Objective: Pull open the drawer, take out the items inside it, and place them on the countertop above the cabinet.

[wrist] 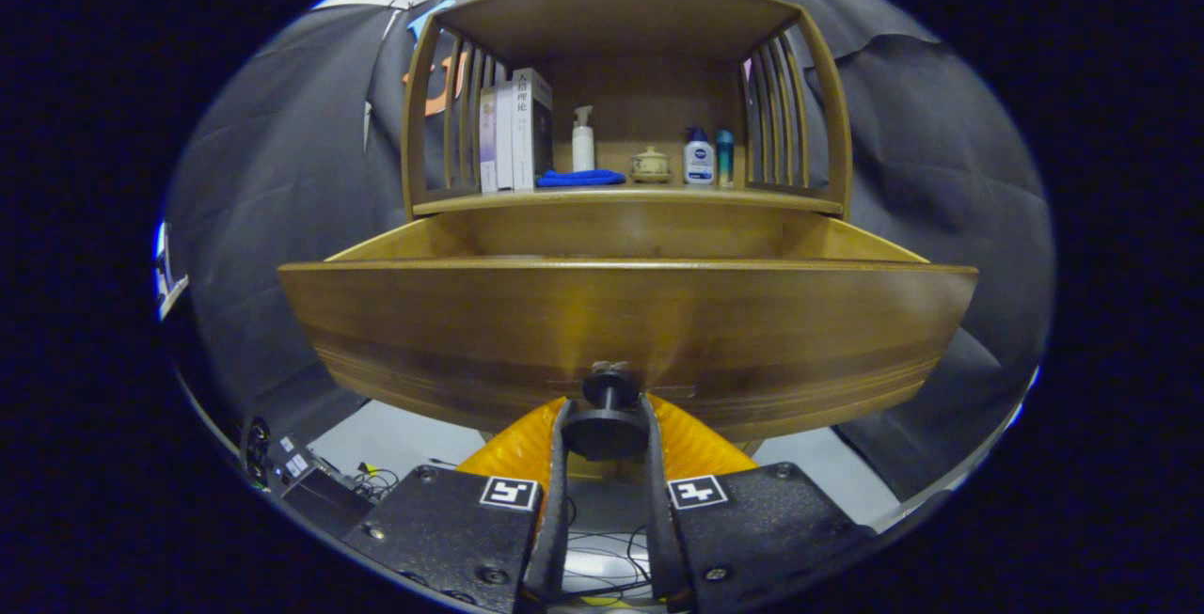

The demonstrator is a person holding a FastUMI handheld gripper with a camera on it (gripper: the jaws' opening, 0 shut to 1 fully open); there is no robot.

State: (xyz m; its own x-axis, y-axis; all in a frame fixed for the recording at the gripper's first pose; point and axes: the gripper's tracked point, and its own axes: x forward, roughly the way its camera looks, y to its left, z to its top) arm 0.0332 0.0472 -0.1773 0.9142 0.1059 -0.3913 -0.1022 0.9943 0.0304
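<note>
Dark cloth hangs behind one wooden cabinet (625, 22). At the near end the gripper (607, 431) is closed to a narrow gap, both fingers (557, 464) pressing on the single round knob (607, 417) of the drawer (625, 332), which stands pulled out just ahead; its contents are hidden by the front panel. Beyond, on the countertop (625, 201): three books (513, 130), one folded blue cloth (580, 179), three bottles (698, 160), one small lidded jar (650, 165).

I cannot see into the drawer (628, 332); its tall front panel hides whatever lies inside. My fingers (562, 464) cover the sides of its knob (609, 417). The labels on the shelf bottles (699, 159) are too small to tell.
</note>
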